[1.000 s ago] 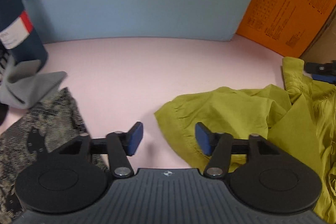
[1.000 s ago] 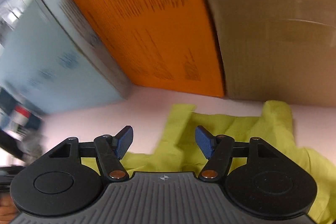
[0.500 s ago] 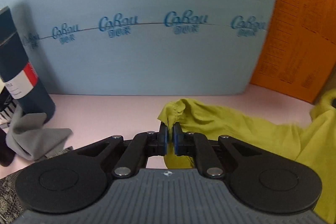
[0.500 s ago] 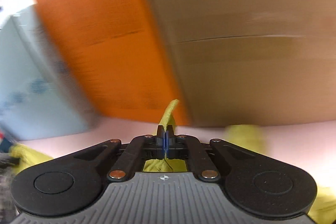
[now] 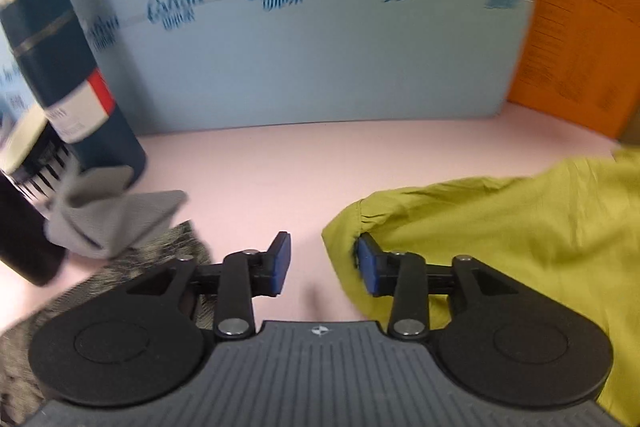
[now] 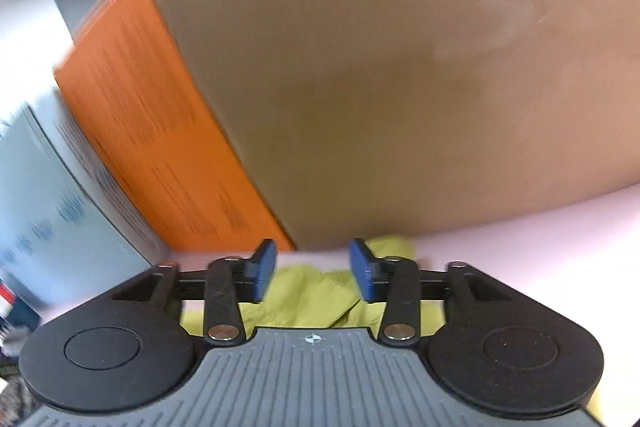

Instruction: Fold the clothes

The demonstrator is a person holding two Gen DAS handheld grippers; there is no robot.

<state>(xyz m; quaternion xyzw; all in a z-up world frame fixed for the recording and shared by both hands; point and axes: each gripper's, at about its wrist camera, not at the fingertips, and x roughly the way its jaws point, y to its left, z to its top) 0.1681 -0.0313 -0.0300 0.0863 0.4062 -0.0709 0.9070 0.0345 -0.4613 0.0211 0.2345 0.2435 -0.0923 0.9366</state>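
An olive-green garment [image 5: 500, 227] lies spread on the pink table [image 5: 260, 167], its gathered cuff end pointing left. My left gripper [image 5: 323, 264] hovers low over that cuff with its jaws opening. The cuff's edge rests against the right pad [image 5: 370, 269], and the gap between the pads shows mostly bare table. In the right wrist view another part of the garment [image 6: 316, 297] lies flat under my right gripper [image 6: 313, 269]. Its jaws are opening too, and the blue pads stand apart above the cloth without pinching it.
A light blue foam board [image 5: 320, 67] walls the back, with an orange box [image 5: 580, 47] and a brown cardboard box [image 6: 400, 87] to its right. A dark can [image 5: 80, 99], a grey cloth [image 5: 116, 223] and a dark patterned cloth [image 5: 120, 287] crowd the left.
Both grippers shut on the green garment half a second ago and have since let go. The left end now lies flatter on the table. The right gripper swung toward the cardboard box.
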